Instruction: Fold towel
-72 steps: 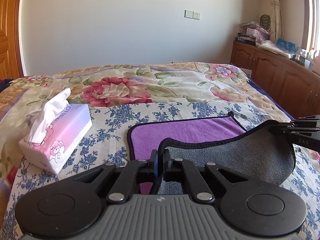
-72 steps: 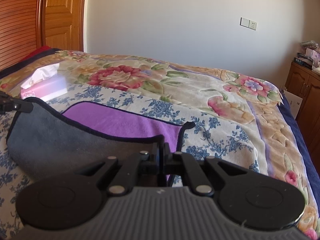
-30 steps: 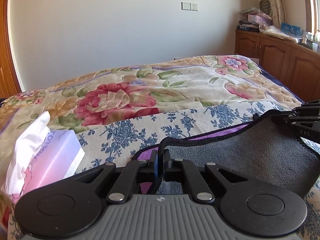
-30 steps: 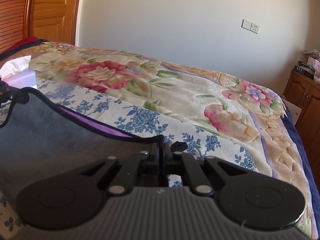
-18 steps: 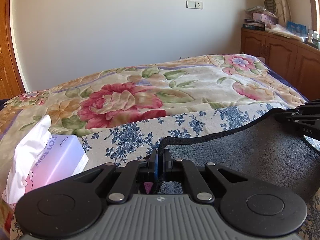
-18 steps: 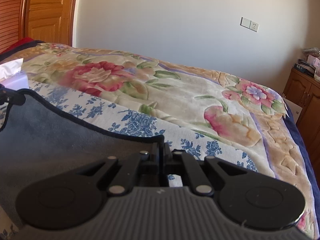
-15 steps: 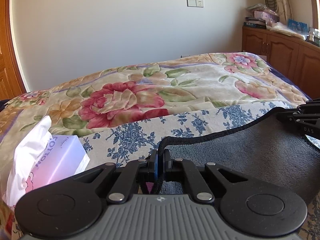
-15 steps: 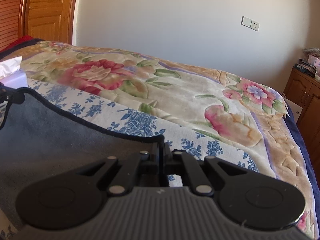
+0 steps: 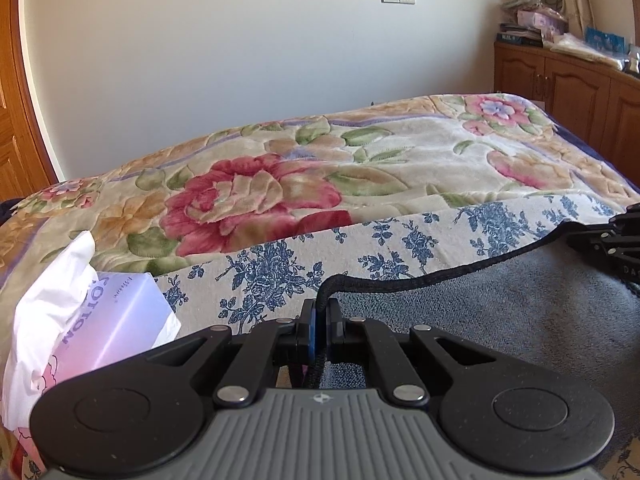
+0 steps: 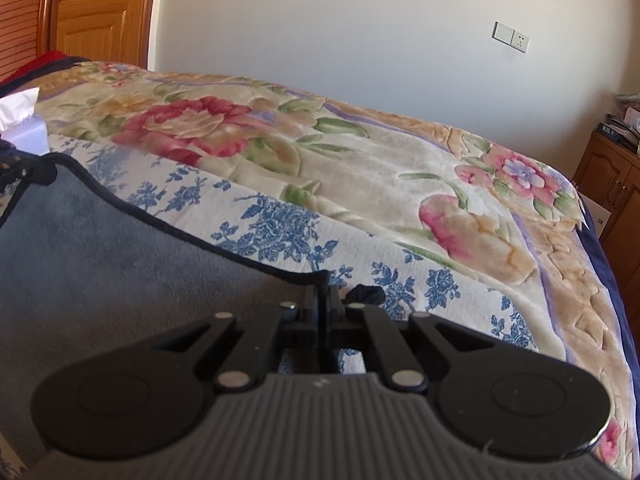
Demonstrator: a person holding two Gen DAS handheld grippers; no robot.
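Observation:
The towel (image 9: 500,320) shows its grey side with a black hem; it lies folded over on the blue-flowered cloth (image 9: 400,240) on the bed. My left gripper (image 9: 320,312) is shut on the towel's left corner. My right gripper (image 10: 322,300) is shut on the right corner; it also shows at the right edge of the left wrist view (image 9: 612,240). The towel (image 10: 100,260) stretches between both grippers. Its purple side is hidden under the grey layer. A black hanging loop (image 10: 366,294) sticks out by the right gripper.
A tissue box (image 9: 92,328) stands left of the towel and shows far left in the right wrist view (image 10: 22,124). A floral blanket (image 9: 300,184) covers the bed beyond. Wooden cabinets (image 9: 568,96) stand at the right, a wooden door (image 10: 96,8) at the left.
Both grippers have carried the towel's near edge forward over the purple side, which is now covered. Both grippers have stayed shut on the corners.

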